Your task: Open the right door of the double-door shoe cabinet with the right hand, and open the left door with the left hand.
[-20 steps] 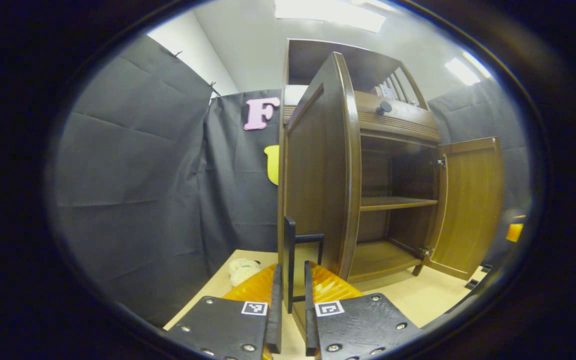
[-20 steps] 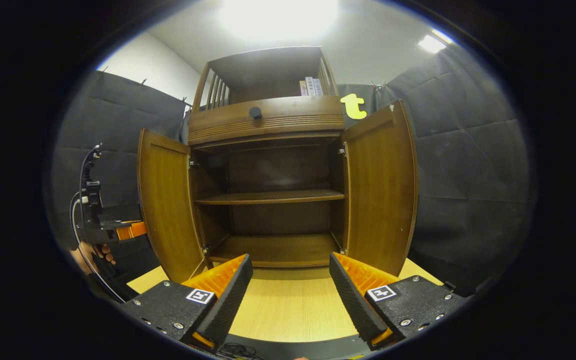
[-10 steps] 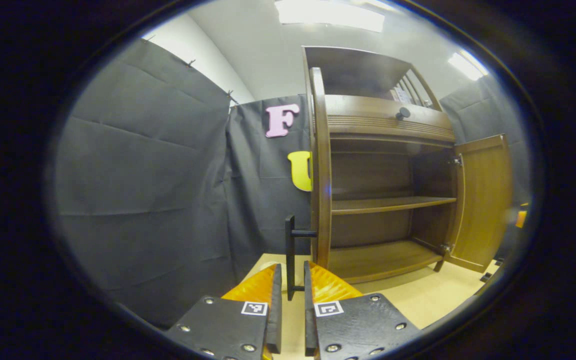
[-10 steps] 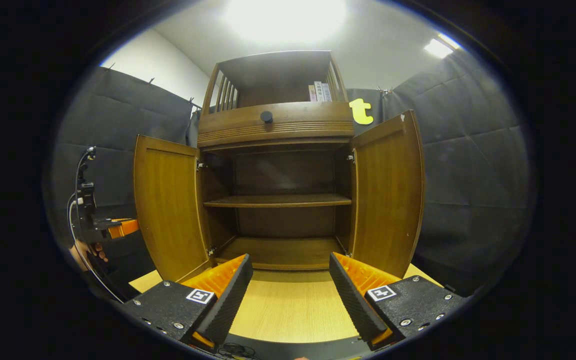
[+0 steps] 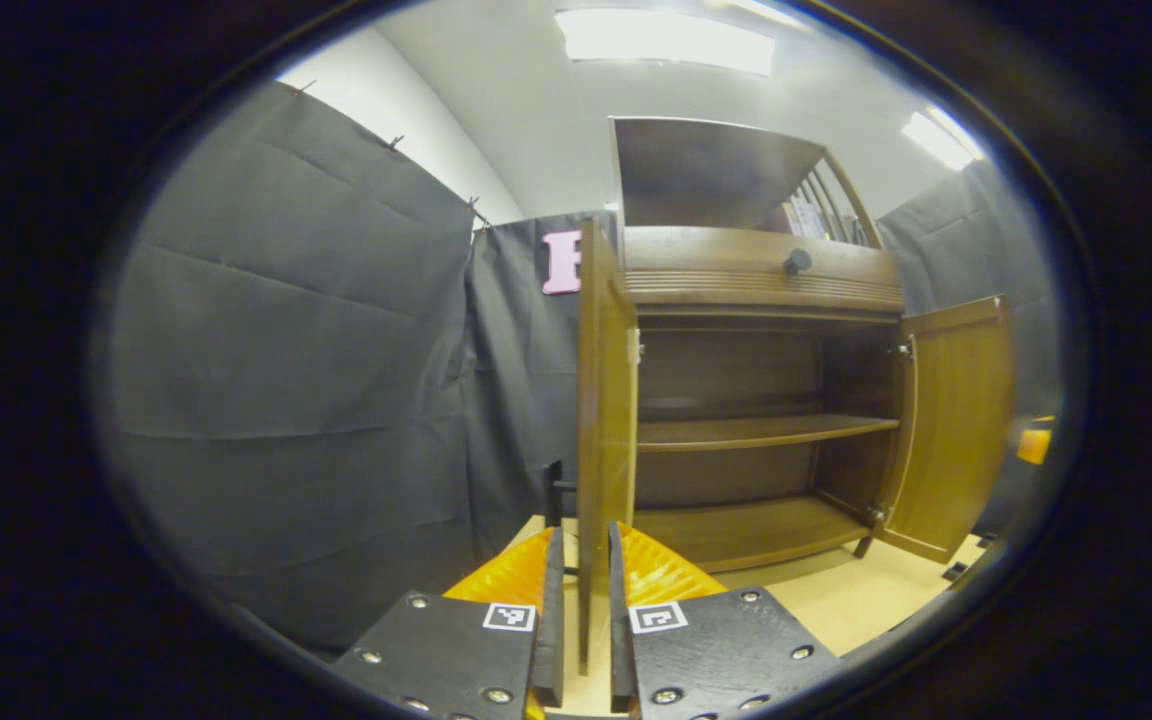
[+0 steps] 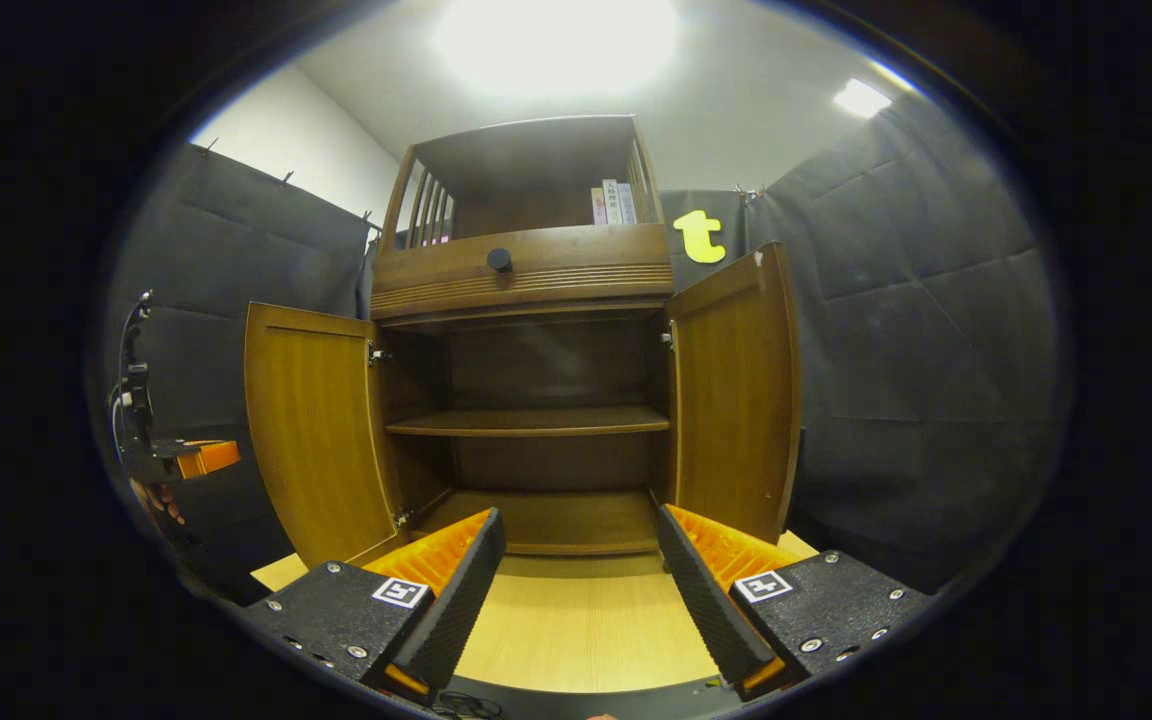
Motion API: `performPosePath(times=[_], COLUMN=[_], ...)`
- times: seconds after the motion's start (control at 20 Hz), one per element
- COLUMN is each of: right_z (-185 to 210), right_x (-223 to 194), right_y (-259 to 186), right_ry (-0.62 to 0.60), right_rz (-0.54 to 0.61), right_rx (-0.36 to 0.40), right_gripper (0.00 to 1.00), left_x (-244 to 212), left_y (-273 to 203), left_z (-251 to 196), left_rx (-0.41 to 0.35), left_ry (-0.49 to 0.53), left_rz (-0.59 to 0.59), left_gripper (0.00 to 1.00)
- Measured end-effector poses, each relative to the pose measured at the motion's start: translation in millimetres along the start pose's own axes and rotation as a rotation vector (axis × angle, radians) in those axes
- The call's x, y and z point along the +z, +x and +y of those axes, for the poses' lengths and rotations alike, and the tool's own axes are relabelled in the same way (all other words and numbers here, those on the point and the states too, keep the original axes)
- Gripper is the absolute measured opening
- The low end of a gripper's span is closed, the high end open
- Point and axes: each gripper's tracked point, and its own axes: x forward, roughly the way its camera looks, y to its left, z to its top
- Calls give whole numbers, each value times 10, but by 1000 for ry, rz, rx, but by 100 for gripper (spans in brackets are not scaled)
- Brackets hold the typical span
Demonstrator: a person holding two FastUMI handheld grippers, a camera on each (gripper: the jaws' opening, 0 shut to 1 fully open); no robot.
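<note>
Flanking left door (image 5: 604, 400) edge, left hand-held gripper (image 5: 581, 630), grip unclear

Screwed black gripper (image 6: 581, 570) plates with square tag markers

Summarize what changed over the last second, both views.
The left door swung further open: a second ago it stood partly open across the cabinet front, now it is edge-on in the left gripper view and wide open in the right gripper view. The left gripper stayed closed near its handle, though whether it presses on it is unclear. The right gripper stayed open; the right door stayed open.
</note>
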Motion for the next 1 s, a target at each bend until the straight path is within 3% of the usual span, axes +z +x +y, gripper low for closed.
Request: performPosePath(times=[0.4,0.55,0.6,0.7,0.8,0.85,0.9,1.0], right_z=[-285,-330,-341,-354,-359,-350,-347,-327], right_x=[18,4,-13,-40,-77,-93,-109,-131], right_y=[-267,-339,-358,-400,-426,-435,-442,-460], right_ry=[21,30,31,38,50,54,57,56], right_rz=[-5,-12,-9,-8,-6,-5,-3,1], right_rx=[-10,-14,-17,-22,-28,-30,-30,-26], right_gripper=[95,95,95,95,95,92,92,95], left_x=[233,275,262,212,132,73,33,-7], left_y=[-613,-806,-866,-965,-1054,-1082,-1122,-1179], left_z=[-900,-1057,-1091,-1152,-1178,-1198,-1221,-1221], left_rx=[-58,-56,-55,-52,-41,-44,-44,-36], left_ry=[-8,9,10,19,23,18,16,14], left_rz=[-18,-23,-22,-23,-13,-6,2,9], left_gripper=[24,24,14,19,19,14,24,19])
